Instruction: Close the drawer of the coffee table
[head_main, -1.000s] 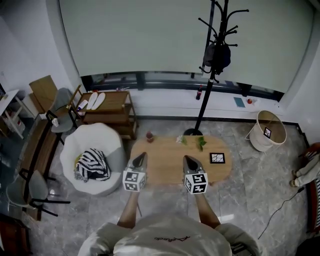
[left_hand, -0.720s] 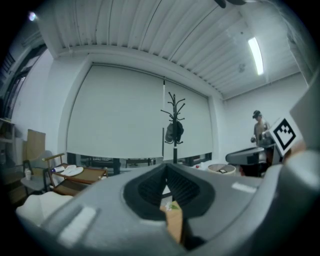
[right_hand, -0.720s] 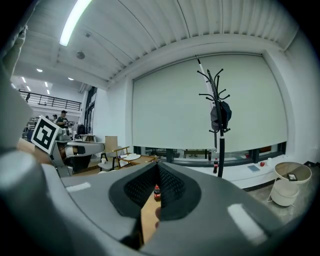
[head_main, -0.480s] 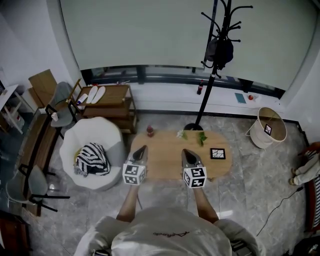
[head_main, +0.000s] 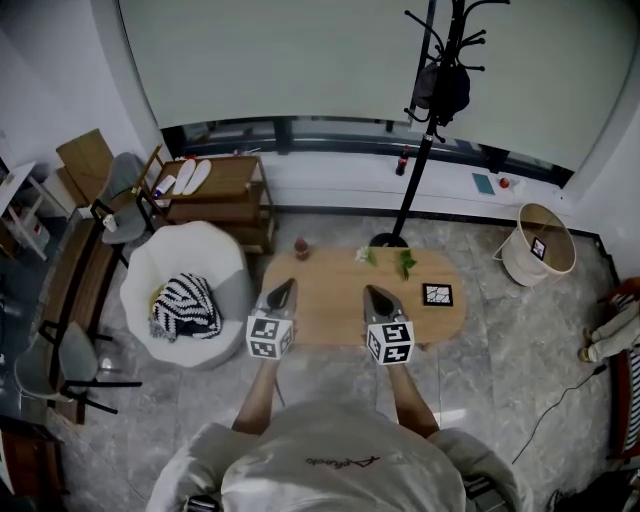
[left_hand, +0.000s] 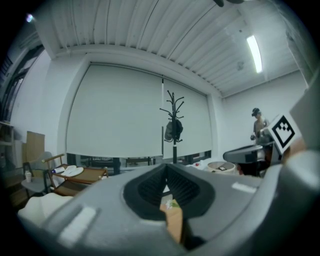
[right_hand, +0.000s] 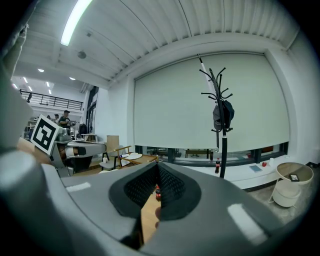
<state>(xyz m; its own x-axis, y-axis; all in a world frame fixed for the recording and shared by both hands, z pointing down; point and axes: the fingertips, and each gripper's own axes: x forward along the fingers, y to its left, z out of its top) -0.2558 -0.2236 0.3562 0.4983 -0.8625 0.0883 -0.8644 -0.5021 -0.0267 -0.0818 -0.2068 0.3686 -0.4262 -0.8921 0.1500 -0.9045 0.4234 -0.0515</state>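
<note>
On stone floor (head_main: 500, 335), oval wooden coffee table (head_main: 325, 290).

Coffee table (head_main: 330, 300) is standing level on the grey tiled floor (head_main: 330, 388), just in front of the person, with its long side running left to right. The top is showing as a light wood oval with rounded ends. Its left end is sitting just beside a white armchair (head_main: 190, 270), and its far edge is sitting near a coat stand's base (head_main: 388, 240). The drawer is not showing from above, so open or closed cannot be told.
</note>
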